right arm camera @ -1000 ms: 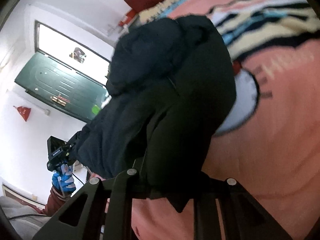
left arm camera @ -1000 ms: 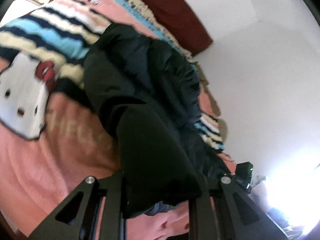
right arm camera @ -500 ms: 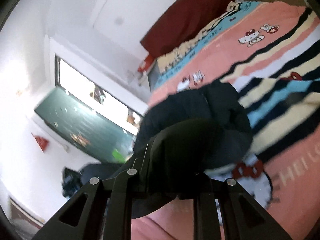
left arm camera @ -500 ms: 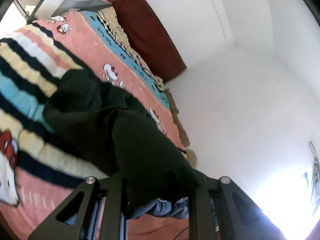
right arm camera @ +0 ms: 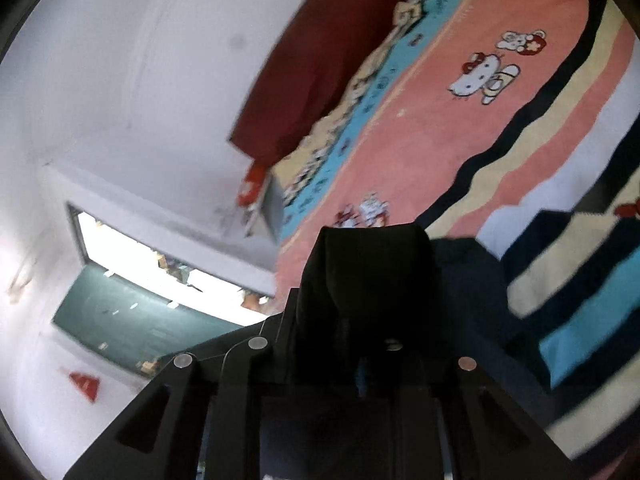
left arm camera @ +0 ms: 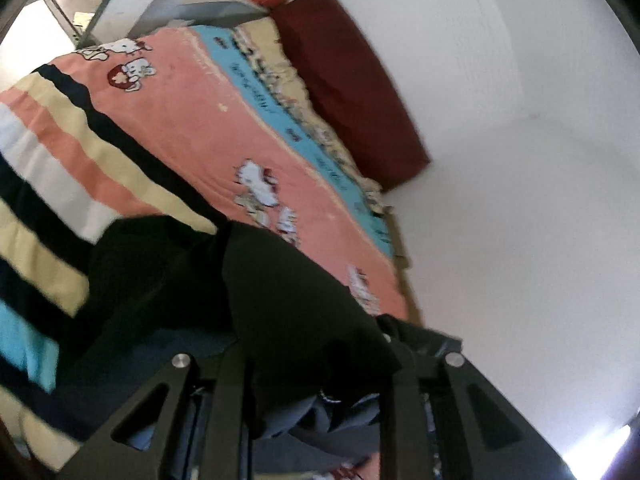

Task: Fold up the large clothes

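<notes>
Pinching a fold of black garment (left arm camera: 296, 300), the left claw (left arm camera: 316, 364) has dark cloth bunched between its fingers; the right claw (right arm camera: 356, 356) likewise grips a thick wad of the same garment (right arm camera: 368, 280). Both claws' jaws have just been opening a little, with the cloth between them and the pads on it. From each claw the garment runs forward and down onto the bed, its long axis lying roughly along the claw's line, the far end resting on the striped blanket (left arm camera: 132, 132) just ahead. Cartoon cat figures (right arm camera: 480, 74) are printed on the blanket's pink field beyond the claws; the dark lettering along its blue band (left arm camera: 264, 96) is too blurred to read. A dark red headboard (left arm camera: 352, 80) stands farthest ahead.
</notes>
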The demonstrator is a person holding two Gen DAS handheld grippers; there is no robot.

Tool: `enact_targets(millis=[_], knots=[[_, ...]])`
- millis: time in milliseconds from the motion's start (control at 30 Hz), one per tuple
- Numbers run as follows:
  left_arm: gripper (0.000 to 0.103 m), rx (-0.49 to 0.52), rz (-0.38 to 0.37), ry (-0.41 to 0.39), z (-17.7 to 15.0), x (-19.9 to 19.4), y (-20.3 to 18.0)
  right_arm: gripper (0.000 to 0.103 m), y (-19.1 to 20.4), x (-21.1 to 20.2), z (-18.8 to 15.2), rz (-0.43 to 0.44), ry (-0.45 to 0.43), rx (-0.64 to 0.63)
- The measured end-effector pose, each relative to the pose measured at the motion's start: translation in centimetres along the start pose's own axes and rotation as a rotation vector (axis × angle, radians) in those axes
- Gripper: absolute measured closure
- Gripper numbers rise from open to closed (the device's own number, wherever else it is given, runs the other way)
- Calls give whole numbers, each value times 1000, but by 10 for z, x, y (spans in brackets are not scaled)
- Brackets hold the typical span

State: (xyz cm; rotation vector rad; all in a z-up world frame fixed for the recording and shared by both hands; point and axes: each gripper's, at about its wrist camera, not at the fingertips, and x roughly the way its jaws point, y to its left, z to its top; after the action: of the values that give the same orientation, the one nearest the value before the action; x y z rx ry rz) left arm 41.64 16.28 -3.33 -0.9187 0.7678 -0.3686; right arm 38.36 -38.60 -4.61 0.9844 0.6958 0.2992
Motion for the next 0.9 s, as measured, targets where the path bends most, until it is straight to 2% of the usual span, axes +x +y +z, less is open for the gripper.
enact_targets(millis=[100, 167, 267, 433, 567, 633, 667, 733, 800, 900], knots=[[83, -4, 89, 34, 17, 49, 17, 81, -15, 48, 19, -93, 5, 27], [83, -28, 113, 70, 25, 81, 35, 81, -24, 71, 25, -137, 21, 46], [83, -30, 120, 118, 32, 119, 59, 81, -41, 105, 31, -193, 36, 54], [83, -49, 78, 137, 42, 155, 80, 77, -66, 143, 42, -184, 57, 78], [83, -72, 70, 142, 45, 162, 84, 73, -74, 155, 46, -195, 69, 91], [80, -88, 40, 127, 45, 157, 83, 66, -73, 156, 47, -199, 76, 92], [76, -94, 20, 118, 45, 152, 83, 62, -71, 153, 47, -207, 75, 88], [65, -124, -59, 88, 49, 139, 84, 47, -65, 147, 48, -214, 71, 60], [52, -147, -97, 58, 55, 125, 81, 45, -60, 137, 49, -221, 71, 33], [49, -138, -93, 32, 63, 106, 67, 38, -54, 115, 55, -223, 51, 29]])
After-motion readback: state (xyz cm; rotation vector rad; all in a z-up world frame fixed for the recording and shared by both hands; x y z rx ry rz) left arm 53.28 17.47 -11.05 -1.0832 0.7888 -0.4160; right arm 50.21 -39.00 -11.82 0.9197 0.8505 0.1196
